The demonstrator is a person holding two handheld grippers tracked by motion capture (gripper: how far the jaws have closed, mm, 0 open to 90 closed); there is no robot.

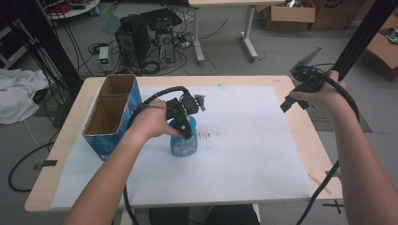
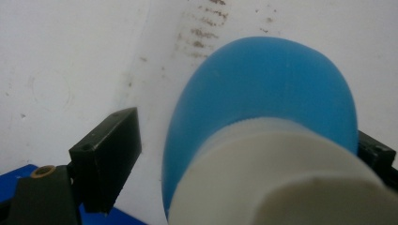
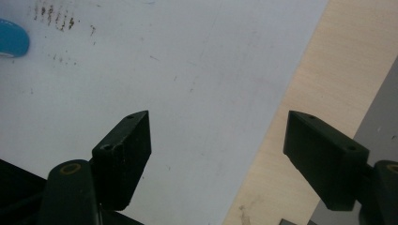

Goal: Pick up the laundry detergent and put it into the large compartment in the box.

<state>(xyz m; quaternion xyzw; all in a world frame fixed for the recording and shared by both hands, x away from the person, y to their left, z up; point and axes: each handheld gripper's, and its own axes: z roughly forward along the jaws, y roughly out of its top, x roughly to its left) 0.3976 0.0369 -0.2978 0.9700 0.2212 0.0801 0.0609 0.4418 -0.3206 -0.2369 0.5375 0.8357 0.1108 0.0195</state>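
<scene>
Left gripper (image 1: 183, 123) straddled the bottle (image 2: 263, 112), jaws apart, one clearly off it. Right gripper (image 3: 218, 159) hung spread, empty. Closing off-centre could, I judged, tip the bottle.

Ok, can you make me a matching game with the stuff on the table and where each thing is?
Things:
1. blue bottle
2. cardboard box
3. right gripper
4. white sheet

Places or states:
A. held in the air by the table's right edge, jaws open
B. spread flat over the tabletop
C. standing at the left side of the table, open on top
D. between the jaws of the left gripper, near the middle

Pairs: 1-D, 2-C, 3-A, 4-B
</scene>
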